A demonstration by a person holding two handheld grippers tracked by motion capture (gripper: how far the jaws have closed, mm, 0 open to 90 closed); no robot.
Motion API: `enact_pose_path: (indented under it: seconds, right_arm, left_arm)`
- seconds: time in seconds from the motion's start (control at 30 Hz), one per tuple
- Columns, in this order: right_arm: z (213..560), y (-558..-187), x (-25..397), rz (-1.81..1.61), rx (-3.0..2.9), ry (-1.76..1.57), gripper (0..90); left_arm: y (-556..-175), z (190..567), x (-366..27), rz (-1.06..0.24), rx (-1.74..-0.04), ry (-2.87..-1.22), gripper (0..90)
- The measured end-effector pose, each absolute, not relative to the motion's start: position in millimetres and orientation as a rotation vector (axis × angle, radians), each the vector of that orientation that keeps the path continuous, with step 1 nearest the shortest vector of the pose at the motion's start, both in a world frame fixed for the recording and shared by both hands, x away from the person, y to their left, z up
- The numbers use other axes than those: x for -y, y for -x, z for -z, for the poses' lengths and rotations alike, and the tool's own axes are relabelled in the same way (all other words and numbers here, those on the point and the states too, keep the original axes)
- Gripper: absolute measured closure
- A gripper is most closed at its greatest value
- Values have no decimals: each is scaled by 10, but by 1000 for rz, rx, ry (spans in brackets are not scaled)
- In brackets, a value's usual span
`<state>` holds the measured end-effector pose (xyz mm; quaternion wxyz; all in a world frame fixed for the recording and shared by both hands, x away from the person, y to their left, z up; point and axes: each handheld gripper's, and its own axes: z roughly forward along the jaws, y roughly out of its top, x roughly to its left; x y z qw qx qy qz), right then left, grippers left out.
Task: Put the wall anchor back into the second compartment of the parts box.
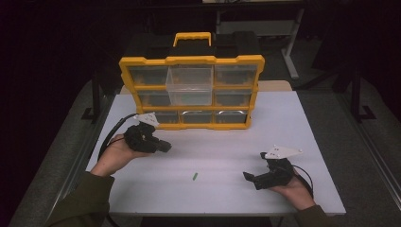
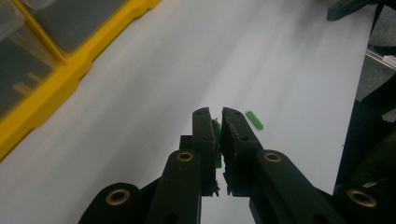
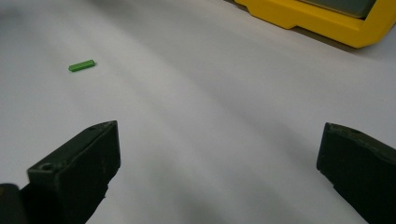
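Note:
My left gripper [image 2: 215, 113] is shut on a small green strip [image 2: 217, 140], which shows as a thin edge in the narrow gap between its jaws. In the high view this gripper [image 1: 165, 147] hovers over the table's left side, in front of the organizer. A second green strip [image 1: 194, 176] lies flat on the white table near the front middle, just right of the left gripper's tips [image 2: 254, 119]. My right gripper [image 3: 219, 163] stands open with nothing between its jaws, and the loose strip [image 3: 81, 65] lies ahead to its left. It sits low at the front right [image 1: 247, 177].
A yellow and black drawer organizer [image 1: 191, 92] stands upright at the back middle of the white table [image 1: 293, 123], one clear drawer [image 1: 190, 84] pulled out at its top centre. Its yellow frame edges both gripper views [image 2: 42, 98] [image 3: 317, 21]. Dark floor surrounds the table.

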<state>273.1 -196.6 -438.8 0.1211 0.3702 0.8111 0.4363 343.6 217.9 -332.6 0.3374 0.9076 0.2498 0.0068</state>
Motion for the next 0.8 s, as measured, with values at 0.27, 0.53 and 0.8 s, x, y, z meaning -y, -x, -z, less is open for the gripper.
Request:
enact_pose_path:
  seconds: [0.27,0.53,0.8]
  right_arm:
    - [4390,-2733,1966,-1272,-2372,-1077,0]
    - [4388,-2731,1964,-1273,-2370,-1080,0]
    - [4389,-2733,1966,-1273,-2370,-1080,0]
  left_arm:
    - [-3532,3045,-2266,-30,-665,-2347,844]
    - [-3618,2768,-2315,-31,-662,-2330,844]
    - [-3723,2430,-2379,-32,-646,-2313,844]
